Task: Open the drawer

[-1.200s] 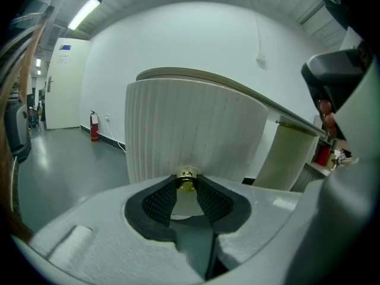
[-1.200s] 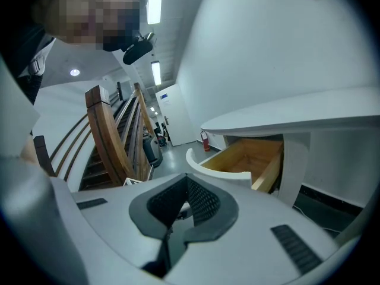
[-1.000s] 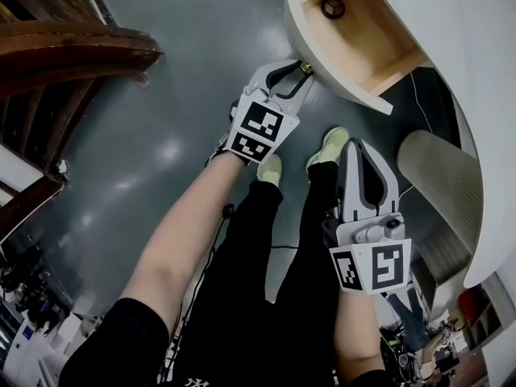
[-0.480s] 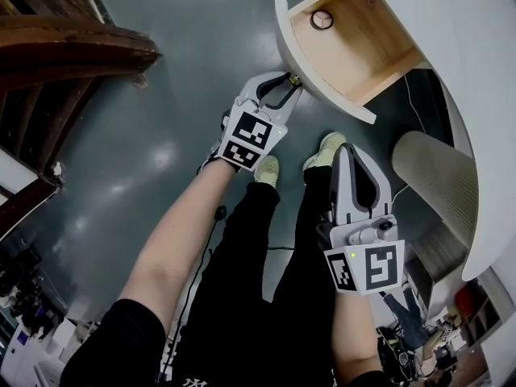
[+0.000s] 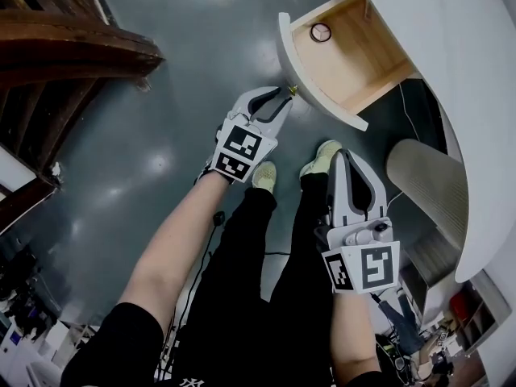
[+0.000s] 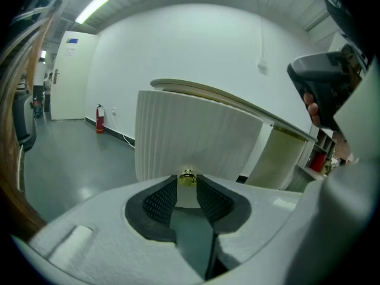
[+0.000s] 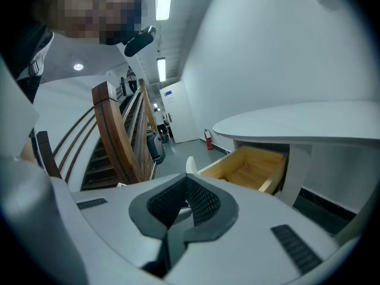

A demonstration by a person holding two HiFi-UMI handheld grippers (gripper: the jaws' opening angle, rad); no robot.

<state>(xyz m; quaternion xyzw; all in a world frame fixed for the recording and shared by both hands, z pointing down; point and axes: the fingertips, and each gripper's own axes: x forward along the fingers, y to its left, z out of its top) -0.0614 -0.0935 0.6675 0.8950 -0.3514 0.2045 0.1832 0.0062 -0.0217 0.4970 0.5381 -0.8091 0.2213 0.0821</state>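
The white drawer (image 5: 302,75) with a curved front stands pulled out of the white table (image 5: 451,71), showing its wooden inside. A small black ring (image 5: 320,32) lies inside at the back. My left gripper (image 5: 286,95) is shut on the drawer's brass knob (image 5: 292,89). In the left gripper view the knob (image 6: 188,179) sits between the black pads (image 6: 159,199), in front of the ribbed drawer front (image 6: 190,141). My right gripper (image 5: 346,155) hangs lower right, apart from the drawer, shut and holding nothing. In the right gripper view the open drawer (image 7: 249,165) lies beyond the right gripper (image 7: 187,183).
A ribbed white pedestal (image 5: 427,180) stands under the table at the right. A wooden staircase (image 5: 72,47) fills the upper left. The person's legs and pale shoes (image 5: 322,156) are on the grey floor below the drawer. A thin cable (image 5: 411,111) runs near the pedestal.
My left gripper has drawn back toward the person with the knob in it, and the drawer front has come along. The right gripper has hardly shifted.
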